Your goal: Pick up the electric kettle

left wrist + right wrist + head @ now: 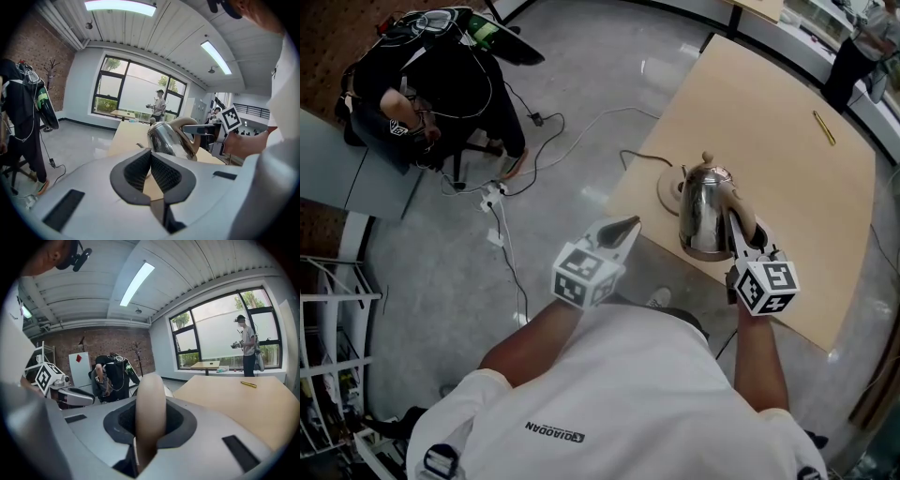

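Note:
A shiny steel electric kettle [705,202] with a tan handle [150,394] is off its round base [667,190] and hangs above the wooden table [787,169]. My right gripper [741,225] is shut on that handle, which fills the gap between its pads in the right gripper view. My left gripper [628,225] is shut with nothing in it and hovers just off the table's left edge, pointing toward the kettle [164,137]. In the left gripper view the pads meet at the tips, and the right gripper [199,130] shows beyond them on the handle.
The base's cord runs off the table edge to a power strip [492,197] on the floor. A yellow pencil [824,127] lies at the table's far side. A person in black [441,75] sits at the far left, and another person [247,345] stands by the window.

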`<state>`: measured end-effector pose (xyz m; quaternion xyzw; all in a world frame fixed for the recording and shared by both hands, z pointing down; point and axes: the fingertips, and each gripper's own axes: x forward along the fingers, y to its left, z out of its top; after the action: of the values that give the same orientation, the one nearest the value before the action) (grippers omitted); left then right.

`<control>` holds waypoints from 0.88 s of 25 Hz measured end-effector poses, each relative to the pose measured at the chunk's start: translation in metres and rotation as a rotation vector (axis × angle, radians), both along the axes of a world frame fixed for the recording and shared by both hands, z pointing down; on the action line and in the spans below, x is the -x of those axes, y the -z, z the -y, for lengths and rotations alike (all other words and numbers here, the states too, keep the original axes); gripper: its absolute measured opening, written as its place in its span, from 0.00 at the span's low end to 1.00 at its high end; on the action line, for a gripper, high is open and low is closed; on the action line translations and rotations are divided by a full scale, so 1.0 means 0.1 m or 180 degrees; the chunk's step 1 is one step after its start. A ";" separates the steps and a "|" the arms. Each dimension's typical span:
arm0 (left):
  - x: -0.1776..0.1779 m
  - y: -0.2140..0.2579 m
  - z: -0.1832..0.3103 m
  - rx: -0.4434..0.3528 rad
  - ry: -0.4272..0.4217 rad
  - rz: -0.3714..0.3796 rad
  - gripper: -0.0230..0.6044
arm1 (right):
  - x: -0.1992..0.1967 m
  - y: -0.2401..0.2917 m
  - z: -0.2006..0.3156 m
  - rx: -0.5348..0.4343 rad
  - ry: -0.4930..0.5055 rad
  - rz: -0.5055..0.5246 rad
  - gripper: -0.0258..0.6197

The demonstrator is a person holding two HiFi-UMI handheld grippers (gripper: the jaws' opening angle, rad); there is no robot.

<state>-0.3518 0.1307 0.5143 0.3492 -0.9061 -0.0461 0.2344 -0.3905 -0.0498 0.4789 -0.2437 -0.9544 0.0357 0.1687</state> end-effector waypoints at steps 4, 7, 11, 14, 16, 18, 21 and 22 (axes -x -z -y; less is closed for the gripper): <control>0.00 0.04 -0.07 0.0015 -0.0021 0.0034 0.03 | -0.09 -0.05 -0.05 0.0082 -0.0057 -0.0031 0.15; -0.01 0.06 -0.16 -0.0015 -0.0060 0.0032 0.03 | -0.17 -0.09 -0.14 0.0080 -0.0103 -0.0058 0.15; -0.01 0.06 -0.28 -0.0014 -0.0234 0.0061 0.03 | -0.29 -0.16 -0.27 0.0056 -0.0272 -0.0097 0.15; -0.01 0.05 -0.38 -0.0005 -0.0454 0.0057 0.03 | -0.39 -0.19 -0.39 0.0069 -0.0472 -0.0104 0.15; -0.01 0.07 -0.43 -0.0025 -0.0652 0.0068 0.03 | -0.50 -0.17 -0.47 0.0080 -0.0647 -0.0096 0.15; -0.01 0.08 -0.52 -0.0051 -0.0781 0.0097 0.03 | -0.59 -0.17 -0.58 0.0100 -0.0770 -0.0083 0.15; -0.04 0.05 -0.70 -0.0065 -0.0926 0.0114 0.03 | -0.72 -0.19 -0.77 0.0121 -0.0942 -0.0072 0.15; -0.06 0.04 -0.77 -0.0066 -0.0982 0.0107 0.03 | -0.77 -0.20 -0.84 0.0129 -0.1003 -0.0073 0.15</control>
<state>-0.3457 0.2076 0.5107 0.4873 -0.8450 -0.0130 0.2200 -0.3131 0.0339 0.4984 -0.0940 -0.9779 0.0838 0.1669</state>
